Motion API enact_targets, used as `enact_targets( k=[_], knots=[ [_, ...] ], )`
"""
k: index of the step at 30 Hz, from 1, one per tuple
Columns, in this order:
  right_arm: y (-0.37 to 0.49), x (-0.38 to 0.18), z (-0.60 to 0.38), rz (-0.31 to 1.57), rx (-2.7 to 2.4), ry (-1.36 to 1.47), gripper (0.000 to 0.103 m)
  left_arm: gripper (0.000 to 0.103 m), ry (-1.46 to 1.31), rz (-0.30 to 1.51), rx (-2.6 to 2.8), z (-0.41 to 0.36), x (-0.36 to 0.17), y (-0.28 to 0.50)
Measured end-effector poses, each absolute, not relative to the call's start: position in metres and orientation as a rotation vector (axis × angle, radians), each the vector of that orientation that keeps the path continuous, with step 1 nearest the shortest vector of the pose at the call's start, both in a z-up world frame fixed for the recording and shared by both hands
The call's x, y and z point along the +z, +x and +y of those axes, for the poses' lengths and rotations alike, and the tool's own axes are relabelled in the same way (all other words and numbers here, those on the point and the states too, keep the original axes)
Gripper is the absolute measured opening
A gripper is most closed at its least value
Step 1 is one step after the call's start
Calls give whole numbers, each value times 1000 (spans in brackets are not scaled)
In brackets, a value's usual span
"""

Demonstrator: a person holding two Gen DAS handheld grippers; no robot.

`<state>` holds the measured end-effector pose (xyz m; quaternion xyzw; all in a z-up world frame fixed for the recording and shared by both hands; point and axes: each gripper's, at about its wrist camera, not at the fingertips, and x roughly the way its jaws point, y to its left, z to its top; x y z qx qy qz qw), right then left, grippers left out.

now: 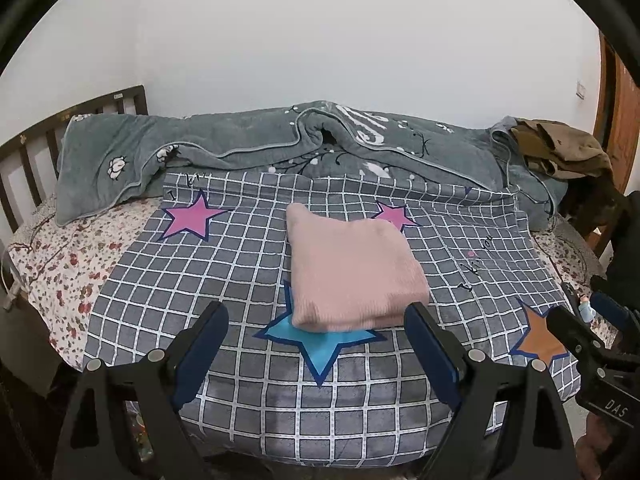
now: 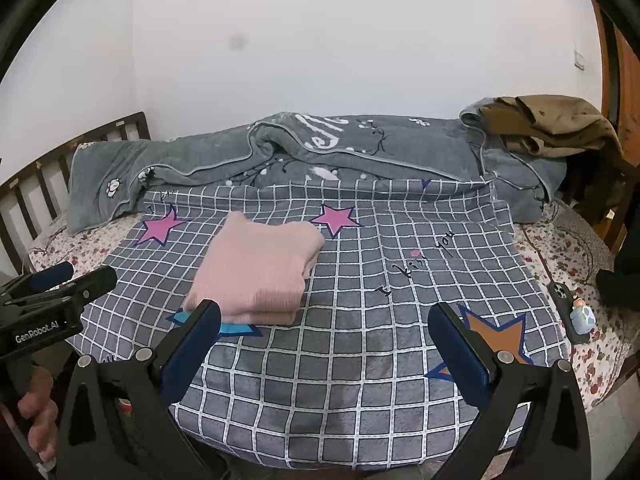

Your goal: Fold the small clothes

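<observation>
Pink knit garment (image 1: 352, 268) already folded into a neat rectangle on checked cloth (image 1: 224, 264), just ahead of left gripper (image 1: 316, 320) between its tips, ahead-left of right gripper (image 2: 326, 320). Both sets of fingers wide apart, holding nothing. Judged done or near; if tidying, press edges flat, avoid dragging the stack

Ahead of the tongs we see a bed (image 1: 60, 280) against a bare white wall (image 1: 320, 40), its dark slatted headboard (image 1: 40, 136) far left, a wooden door (image 2: 624, 80) far right.
</observation>
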<state>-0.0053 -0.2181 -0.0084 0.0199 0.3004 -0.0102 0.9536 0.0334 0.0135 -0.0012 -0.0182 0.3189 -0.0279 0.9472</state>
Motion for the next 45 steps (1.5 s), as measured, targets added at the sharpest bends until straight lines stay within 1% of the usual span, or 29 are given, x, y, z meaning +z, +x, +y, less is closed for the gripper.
enact_targets(
  k=[34, 45],
  knots=[
    [-13, -9, -214, 611, -24, 56, 102, 90, -45, 655, -62, 17, 0, 28],
    [-16, -1, -213, 598, -25, 59, 102, 90, -48, 653, -63, 19, 0, 26]
  ],
)
